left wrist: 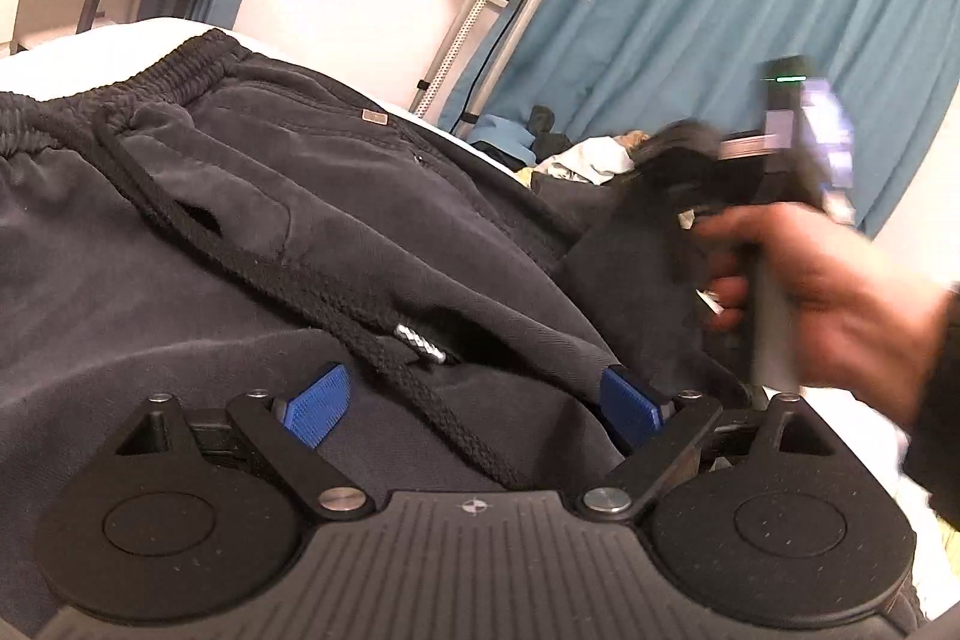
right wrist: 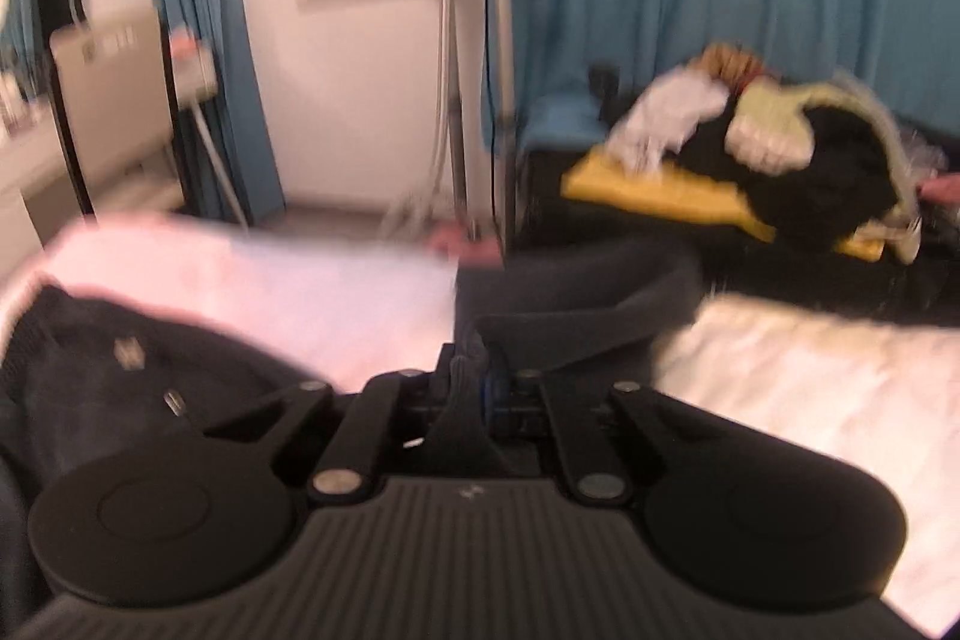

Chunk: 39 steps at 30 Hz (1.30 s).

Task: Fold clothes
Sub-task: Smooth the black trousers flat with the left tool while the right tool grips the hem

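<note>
Black trousers point(left wrist: 300, 220) pinched in raised right claw point(right wrist: 480, 388); left claw point(left wrist: 474, 400) spread.

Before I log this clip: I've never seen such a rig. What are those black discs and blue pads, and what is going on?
There is no robot here. A person holds a two-finger gripper in each hand, each with a camera looking along its fingers. The left view shows the left gripper, its blue pads apart, over dark trousers with a drawstring on a white bed. The person's hand holds the right gripper, which in its own blurred view is shut on a fold of the dark cloth.
</note>
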Each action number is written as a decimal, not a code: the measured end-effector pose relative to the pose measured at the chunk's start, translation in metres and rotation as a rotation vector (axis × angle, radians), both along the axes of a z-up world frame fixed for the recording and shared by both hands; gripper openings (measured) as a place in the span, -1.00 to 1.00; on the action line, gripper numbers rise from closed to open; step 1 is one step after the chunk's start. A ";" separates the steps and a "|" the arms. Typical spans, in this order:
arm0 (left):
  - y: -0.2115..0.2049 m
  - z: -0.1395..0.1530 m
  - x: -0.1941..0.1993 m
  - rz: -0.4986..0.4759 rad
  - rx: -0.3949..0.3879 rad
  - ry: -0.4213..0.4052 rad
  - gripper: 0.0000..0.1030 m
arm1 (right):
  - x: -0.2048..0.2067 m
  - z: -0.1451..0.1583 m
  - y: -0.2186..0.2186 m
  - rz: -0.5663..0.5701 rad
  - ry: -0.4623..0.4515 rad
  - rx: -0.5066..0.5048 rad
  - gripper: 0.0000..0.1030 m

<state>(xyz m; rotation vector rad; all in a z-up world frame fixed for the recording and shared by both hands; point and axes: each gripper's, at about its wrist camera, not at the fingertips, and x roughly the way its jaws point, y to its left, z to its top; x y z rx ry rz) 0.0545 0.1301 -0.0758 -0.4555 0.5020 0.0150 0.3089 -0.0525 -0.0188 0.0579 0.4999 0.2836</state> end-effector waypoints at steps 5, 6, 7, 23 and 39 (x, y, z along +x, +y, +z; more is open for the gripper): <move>-0.002 0.006 -0.006 0.012 0.009 -0.024 0.73 | -0.043 0.038 -0.052 -0.050 -0.107 0.080 -0.86; -0.003 0.008 -0.007 0.011 0.017 -0.030 0.74 | -0.051 0.031 -0.066 -0.078 -0.082 0.112 -0.86; -0.005 0.010 -0.009 0.008 0.027 -0.037 0.76 | -0.060 0.023 -0.081 -0.108 -0.056 0.146 -0.86; -0.049 0.021 -0.029 -0.059 0.149 -0.015 0.79 | -0.174 -0.080 -0.285 -0.480 0.281 0.588 -0.21; -0.065 0.004 -0.014 -0.113 0.133 -0.074 0.80 | -0.128 -0.059 -0.235 -0.049 0.114 0.495 -0.93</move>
